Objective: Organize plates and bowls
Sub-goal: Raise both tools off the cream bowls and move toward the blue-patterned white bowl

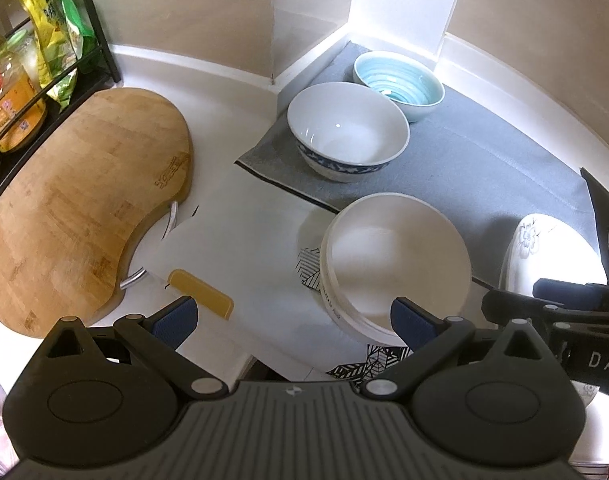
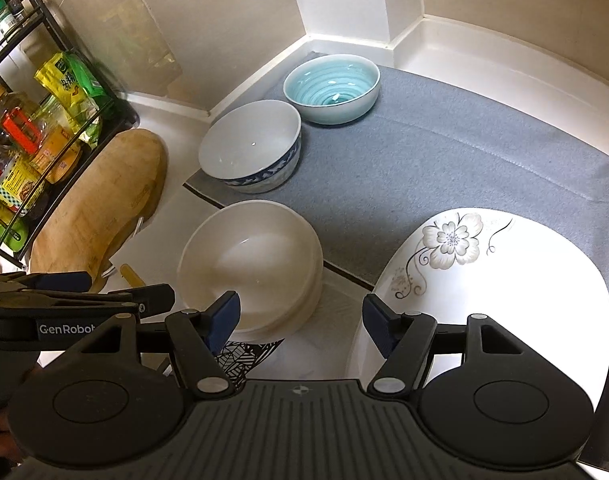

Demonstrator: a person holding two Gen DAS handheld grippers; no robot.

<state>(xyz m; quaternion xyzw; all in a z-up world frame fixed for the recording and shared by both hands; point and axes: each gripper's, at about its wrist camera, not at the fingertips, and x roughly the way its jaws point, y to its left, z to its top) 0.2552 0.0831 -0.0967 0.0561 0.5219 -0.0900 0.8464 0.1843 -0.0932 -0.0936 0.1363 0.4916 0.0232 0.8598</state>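
Two stacked plain white bowls sit on the white counter at the near edge of a grey mat. Farther back on the mat stand a white bowl with a blue patterned band and a light-blue ringed bowl. A white plate with a flower print lies to the right, partly on the mat. My left gripper is open, its right finger in front of the white bowls' near rim. My right gripper is open between the bowls and the plate, holding nothing.
A wooden cutting board lies at the left, with a black wire rack of bottles and packets behind it. A yellow piece and a black-and-white patterned sheet lie on the counter. Walls close off the back corner.
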